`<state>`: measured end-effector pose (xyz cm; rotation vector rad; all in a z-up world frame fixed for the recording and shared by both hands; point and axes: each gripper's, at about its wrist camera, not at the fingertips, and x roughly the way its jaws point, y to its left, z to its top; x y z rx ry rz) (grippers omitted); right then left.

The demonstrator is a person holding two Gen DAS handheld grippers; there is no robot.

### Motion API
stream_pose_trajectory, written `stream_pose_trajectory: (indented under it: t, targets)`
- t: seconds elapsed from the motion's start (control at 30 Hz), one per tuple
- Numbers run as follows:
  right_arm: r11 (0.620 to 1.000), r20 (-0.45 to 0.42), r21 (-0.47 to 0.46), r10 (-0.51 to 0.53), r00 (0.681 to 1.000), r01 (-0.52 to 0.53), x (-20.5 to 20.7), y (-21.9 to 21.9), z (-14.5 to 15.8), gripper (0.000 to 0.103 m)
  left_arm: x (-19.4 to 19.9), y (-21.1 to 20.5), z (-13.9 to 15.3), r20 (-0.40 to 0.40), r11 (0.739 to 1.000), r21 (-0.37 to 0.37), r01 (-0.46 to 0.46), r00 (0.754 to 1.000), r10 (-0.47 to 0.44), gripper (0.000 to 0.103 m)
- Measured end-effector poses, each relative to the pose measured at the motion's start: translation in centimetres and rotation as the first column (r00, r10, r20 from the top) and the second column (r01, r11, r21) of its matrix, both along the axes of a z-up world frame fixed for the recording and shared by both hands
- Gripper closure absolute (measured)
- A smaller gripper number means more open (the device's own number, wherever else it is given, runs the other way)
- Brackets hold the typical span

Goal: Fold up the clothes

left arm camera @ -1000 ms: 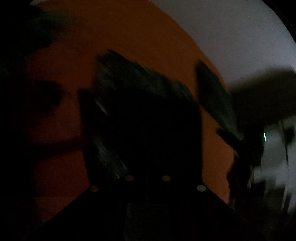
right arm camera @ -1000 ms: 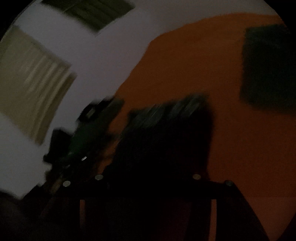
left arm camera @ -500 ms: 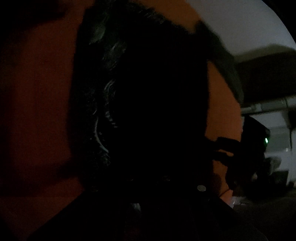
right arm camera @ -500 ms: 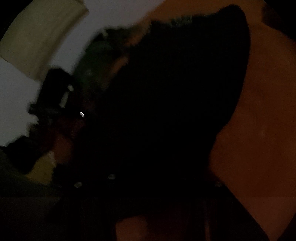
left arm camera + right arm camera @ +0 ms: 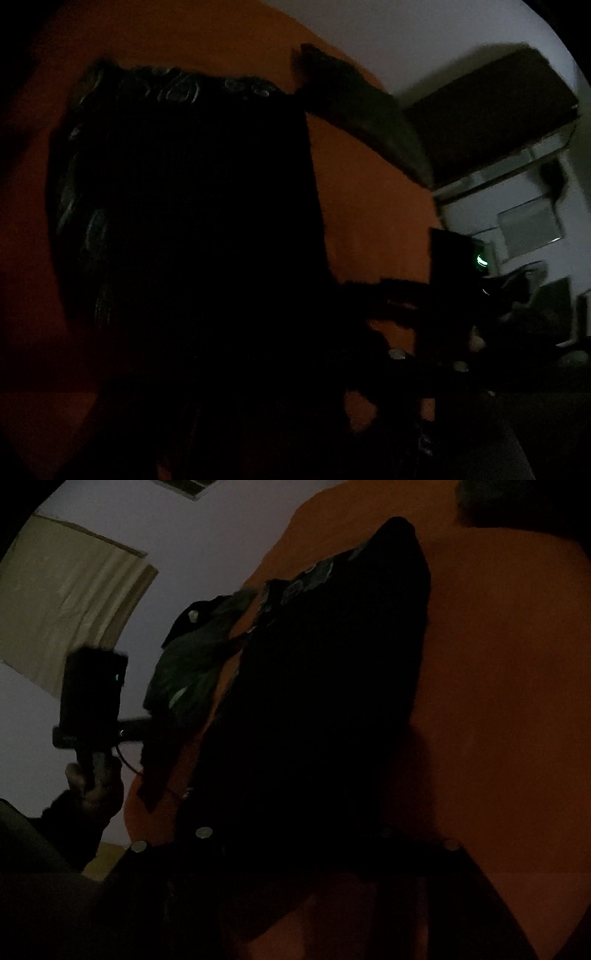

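Note:
A black garment (image 5: 192, 221) with a pale swirl pattern along its edge lies spread on an orange surface (image 5: 369, 203); it fills the middle of the right wrist view too (image 5: 325, 683). My left gripper (image 5: 201, 699) stands at the garment's left edge, its jaws opening and spread wide, with orange surface showing between them. My right gripper (image 5: 369, 306) reaches the garment's right edge, jaws opening, a thin strip of orange between its fingers. Whether cloth lies between its tips is too dark to tell.
A folded dark green garment (image 5: 362, 110) lies at the far edge of the orange surface (image 5: 498, 664), also top right in the right wrist view (image 5: 509, 506). A hand (image 5: 96, 782) holds the left gripper. Behind are a curtain (image 5: 66, 598) and dark furniture (image 5: 491, 122).
The black garment filled both views close up half a second ago; both cameras have now drawn back from it. The left gripper's fingers now stand apart beside its edge.

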<state>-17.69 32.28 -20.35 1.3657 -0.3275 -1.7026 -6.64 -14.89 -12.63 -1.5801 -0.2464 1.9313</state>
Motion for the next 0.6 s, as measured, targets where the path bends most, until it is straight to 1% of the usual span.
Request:
stream_pose_trajectory:
  t: [0.03, 0.07, 0.1, 0.17, 0.2, 0.23, 0.27, 0.3, 0.37, 0.4, 0.47, 0.5, 0.53, 0.57, 0.6]
  targets:
    - [1.000, -0.011, -0.002, 0.003, 1.000, -0.003, -0.5, -0.2, 0.1, 0.072, -0.9, 0.1, -1.3, 0.012, 0.999, -0.026, -0.028, 1.000, 0.028, 0.047]
    - [1.000, -0.039, -0.010, 0.016, 0.999, -0.017, -1.1, -0.5, 0.6, 0.087, -1.6, 0.0, -2.5, 0.030, 0.998, -0.038, -0.058, 0.998, 0.059, 0.049]
    - [0.999, -0.071, 0.005, 0.039, 0.997, -0.039, -1.3, -1.3, 0.9, 0.090, -2.4, -0.2, -3.8, 0.047, 0.995, -0.051, -0.088, 0.995, 0.091, 0.049]
    - [0.991, -0.128, 0.088, 0.110, 0.986, -0.100, -3.1, -2.4, 0.6, 0.091, -4.0, -0.4, -6.3, 0.081, 0.986, -0.078, -0.147, 0.985, 0.153, 0.050]
    - [0.985, -0.149, 0.123, 0.135, 0.980, -0.117, -3.7, -3.1, 0.8, 0.091, -4.0, -1.1, -6.2, 0.096, 0.982, -0.052, -0.183, 0.978, 0.187, 0.050]
    - [0.981, -0.169, 0.154, 0.146, 0.975, -0.120, -4.8, -3.7, 0.9, 0.091, -3.5, -1.6, -5.4, 0.093, 0.980, -0.028, -0.198, 0.975, 0.200, 0.048]
    - [0.979, -0.164, 0.156, 0.157, 0.974, -0.131, -5.8, -4.4, 1.0, 0.091, -2.8, -2.1, -4.5, 0.085, 0.978, -0.007, -0.207, 0.975, 0.207, 0.047]
    - [0.979, -0.139, 0.134, 0.170, 0.976, -0.152, -7.1, -4.6, 1.1, 0.091, -1.6, -2.4, -3.5, 0.077, 0.981, 0.023, -0.192, 0.979, 0.189, 0.047]
    - [0.975, -0.091, 0.062, 0.219, 0.971, -0.214, -9.4, -6.6, 1.6, 0.090, 0.8, -2.0, -2.9, 0.066, 0.990, 0.055, -0.128, 0.990, 0.125, 0.047]
    - [0.960, -0.078, 0.045, 0.277, 0.958, -0.275, -10.0, -7.2, 1.5, 0.090, 2.0, -1.7, -3.0, 0.061, 0.995, 0.051, -0.084, 0.995, 0.081, 0.047]
    - [0.919, -0.052, 0.009, 0.393, 0.918, -0.393, -11.0, -8.4, 1.3, 0.088, 3.7, -1.4, -4.4, 0.055, 0.999, -0.035, -0.016, 0.998, 0.018, 0.047]
    - [0.888, -0.022, 0.002, 0.461, 0.887, -0.461, -11.1, -9.3, 0.5, 0.088, 4.4, -1.6, -5.3, 0.064, 0.997, -0.079, -0.009, 0.998, 0.014, 0.047]
    - [0.856, 0.003, 0.000, 0.518, 0.856, -0.518, -11.3, -10.1, -0.3, 0.087, 5.0, -2.2, -6.2, 0.088, 0.997, -0.078, -0.024, 0.996, 0.031, 0.047]
    - [0.850, 0.000, 0.050, 0.526, 0.851, -0.525, -12.0, -10.9, -1.3, 0.088, 5.6, -2.9, -6.9, 0.117, 0.997, -0.063, -0.044, 0.992, 0.051, 0.048]
    - [0.842, -0.002, 0.099, 0.534, 0.846, -0.531, -12.8, -11.7, -2.2, 0.091, 6.2, -3.2, -7.1, 0.122, 0.997, -0.059, -0.049, 0.991, 0.056, 0.047]
